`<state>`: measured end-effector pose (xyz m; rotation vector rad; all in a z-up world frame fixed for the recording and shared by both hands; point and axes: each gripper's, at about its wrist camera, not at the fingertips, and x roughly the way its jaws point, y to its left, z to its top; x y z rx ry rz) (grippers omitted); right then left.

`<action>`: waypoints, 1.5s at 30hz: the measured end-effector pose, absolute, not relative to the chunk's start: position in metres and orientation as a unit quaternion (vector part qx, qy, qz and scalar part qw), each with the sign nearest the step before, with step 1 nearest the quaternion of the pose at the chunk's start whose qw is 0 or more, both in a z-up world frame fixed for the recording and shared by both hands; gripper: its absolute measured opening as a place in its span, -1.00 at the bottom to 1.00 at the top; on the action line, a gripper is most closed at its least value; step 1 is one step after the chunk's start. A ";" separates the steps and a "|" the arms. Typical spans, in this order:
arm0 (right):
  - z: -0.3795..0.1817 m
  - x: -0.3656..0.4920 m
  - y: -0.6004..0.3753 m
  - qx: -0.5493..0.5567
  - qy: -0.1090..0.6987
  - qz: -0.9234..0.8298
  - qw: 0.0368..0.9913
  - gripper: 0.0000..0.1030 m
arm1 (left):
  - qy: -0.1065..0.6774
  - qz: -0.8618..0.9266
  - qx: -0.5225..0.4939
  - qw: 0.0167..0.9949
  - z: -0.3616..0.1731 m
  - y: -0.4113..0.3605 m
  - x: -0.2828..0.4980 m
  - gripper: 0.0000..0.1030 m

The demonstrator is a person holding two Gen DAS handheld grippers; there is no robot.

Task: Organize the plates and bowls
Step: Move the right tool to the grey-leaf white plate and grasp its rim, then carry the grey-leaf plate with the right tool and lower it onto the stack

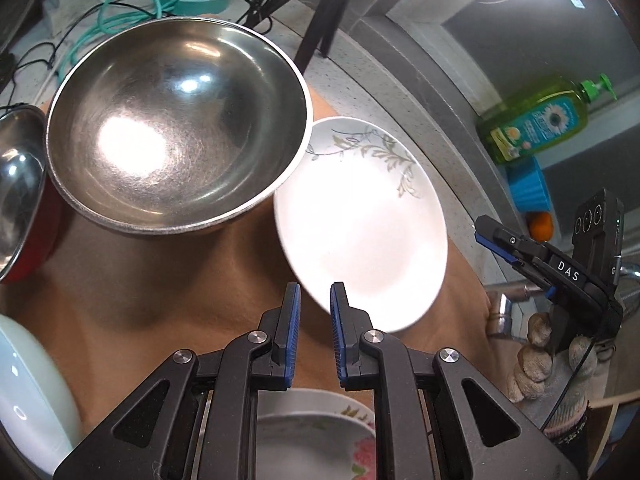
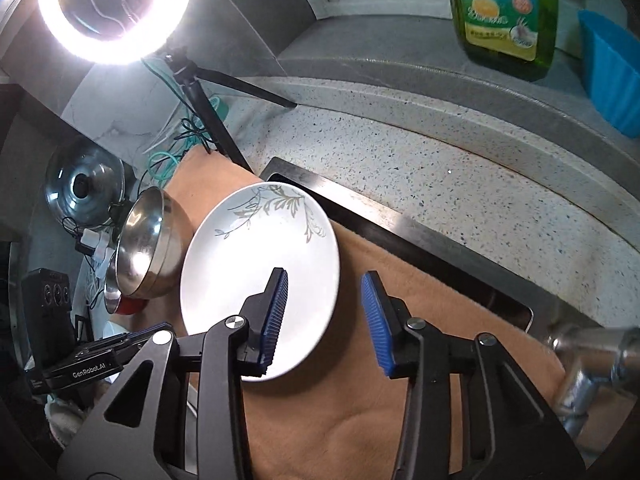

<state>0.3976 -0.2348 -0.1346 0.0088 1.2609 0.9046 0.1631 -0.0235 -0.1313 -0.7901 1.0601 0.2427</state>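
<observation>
Left wrist view: left gripper (image 1: 315, 294) hovered at the near rim of the white leaf-pattern plate (image 1: 360, 224), fingers a narrow gap apart, nothing between them. Plate lay on the tan cloth (image 1: 168, 312). Large steel bowl (image 1: 176, 120) sat beside it, its rim overlapping the plate's left edge. A red-sided steel bowl (image 1: 20, 192) touched the large one at far left. A floral plate (image 1: 316, 432) showed beneath the gripper, a white bowl (image 1: 28, 396) at lower left. Right gripper (image 1: 496, 240) was visible at right, held in a gloved hand (image 1: 552, 364).

Right wrist view: right gripper (image 2: 324, 312) stood wide apart, empty; its left finger overlapped the same plate (image 2: 260, 264). Steel bowl (image 2: 144, 248) lay left of the plate. Dish soap bottle (image 2: 504, 16) stood on the ledge.
</observation>
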 end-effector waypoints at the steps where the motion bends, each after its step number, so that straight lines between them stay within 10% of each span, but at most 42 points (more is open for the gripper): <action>1: -0.139 0.402 -0.232 0.006 0.573 0.411 0.709 -0.27 | 0.491 0.116 -0.366 0.782 -0.132 -0.022 0.164 -0.74; 20: -0.176 0.427 -0.193 -0.009 0.601 0.435 0.670 -0.72 | 0.499 0.144 -0.374 0.769 -0.149 -0.015 0.178 -0.75; 45: -0.157 0.398 -0.214 -0.031 0.584 0.410 0.700 -0.84 | 0.503 0.107 -0.330 0.791 -0.134 -0.024 0.178 -0.74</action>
